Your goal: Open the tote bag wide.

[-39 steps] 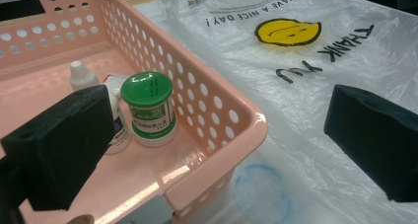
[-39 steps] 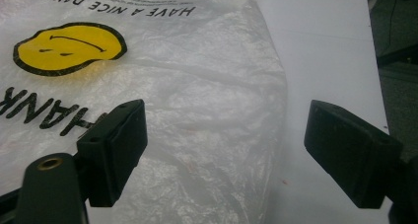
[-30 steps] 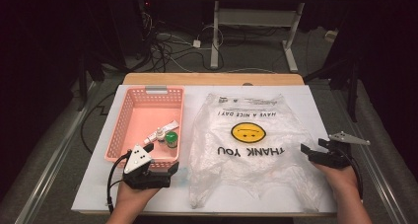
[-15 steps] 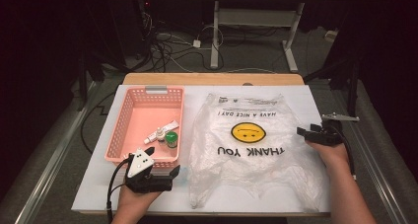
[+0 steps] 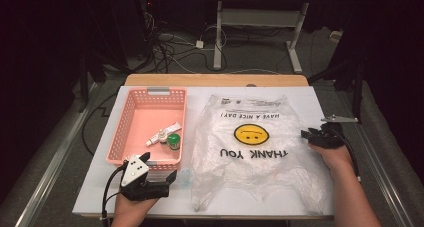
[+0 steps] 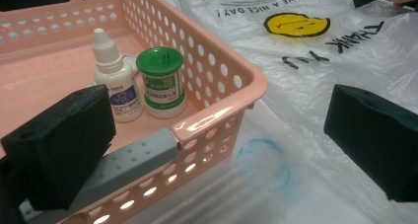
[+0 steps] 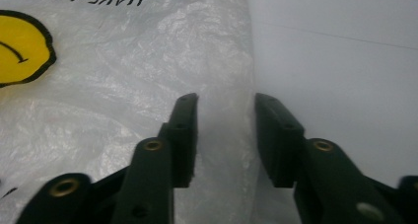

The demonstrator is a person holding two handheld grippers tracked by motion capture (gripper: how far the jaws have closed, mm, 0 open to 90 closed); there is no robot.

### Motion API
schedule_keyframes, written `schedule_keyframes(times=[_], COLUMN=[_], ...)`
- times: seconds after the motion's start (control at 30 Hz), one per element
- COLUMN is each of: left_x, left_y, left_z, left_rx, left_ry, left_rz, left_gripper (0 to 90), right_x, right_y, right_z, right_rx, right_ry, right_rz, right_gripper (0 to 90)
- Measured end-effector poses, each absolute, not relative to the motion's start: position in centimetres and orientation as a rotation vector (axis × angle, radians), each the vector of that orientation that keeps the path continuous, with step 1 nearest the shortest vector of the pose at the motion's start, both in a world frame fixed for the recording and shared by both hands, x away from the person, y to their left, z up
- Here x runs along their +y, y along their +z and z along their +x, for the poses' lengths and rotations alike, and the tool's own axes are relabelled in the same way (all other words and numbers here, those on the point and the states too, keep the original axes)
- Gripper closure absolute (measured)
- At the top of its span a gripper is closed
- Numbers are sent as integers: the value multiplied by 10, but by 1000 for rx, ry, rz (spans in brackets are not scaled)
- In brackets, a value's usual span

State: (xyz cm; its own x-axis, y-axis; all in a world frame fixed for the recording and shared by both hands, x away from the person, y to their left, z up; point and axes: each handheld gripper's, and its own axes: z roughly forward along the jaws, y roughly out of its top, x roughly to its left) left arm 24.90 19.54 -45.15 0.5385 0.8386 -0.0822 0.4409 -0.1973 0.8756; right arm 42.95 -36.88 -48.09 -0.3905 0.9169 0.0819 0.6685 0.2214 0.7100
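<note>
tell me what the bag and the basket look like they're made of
Bag: thin, translucent plastic film, glossy; it crinkles and the white table shows through. Basket: rigid pink plastic, probably moulded, smooth with a slight sheen; its walls are pierced with regular rows of holes.

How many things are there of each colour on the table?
Pink: 1, the basket
Green-lidded: 1, the little jar
White: 2, the dropper bottle and the tube
Clear with a yellow smiley: 1, the plastic bag
Total: 5
</note>
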Motion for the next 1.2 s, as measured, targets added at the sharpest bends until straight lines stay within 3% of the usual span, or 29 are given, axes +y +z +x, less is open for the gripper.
schedule_keyframes(times=[0.1,0.13,0.17,0.23,0.73,1.2], left_x=[198,199,200,201,203,200], left_y=[-451,-451,-451,-451,-449,-441], left_z=[248,247,247,246,247,253], left_rx=[1063,1066,1063,1072,1099,1056], left_ry=[527,528,524,532,536,488], left_rz=[1833,1831,1825,1831,1858,1835], left_gripper=[0,0,0,0,0,0], right_x=[-367,-369,-369,-366,-372,-408], right_y=[-481,-481,-481,-481,-476,-467], right_z=[429,430,430,429,421,395], right_rx=[2173,2195,2195,2242,2148,1971], right_ry=[970,1002,1002,1001,1054,1064], right_rz=[1446,1444,1444,1391,1385,1467], right_gripper=[728,799,799,900,900,900])
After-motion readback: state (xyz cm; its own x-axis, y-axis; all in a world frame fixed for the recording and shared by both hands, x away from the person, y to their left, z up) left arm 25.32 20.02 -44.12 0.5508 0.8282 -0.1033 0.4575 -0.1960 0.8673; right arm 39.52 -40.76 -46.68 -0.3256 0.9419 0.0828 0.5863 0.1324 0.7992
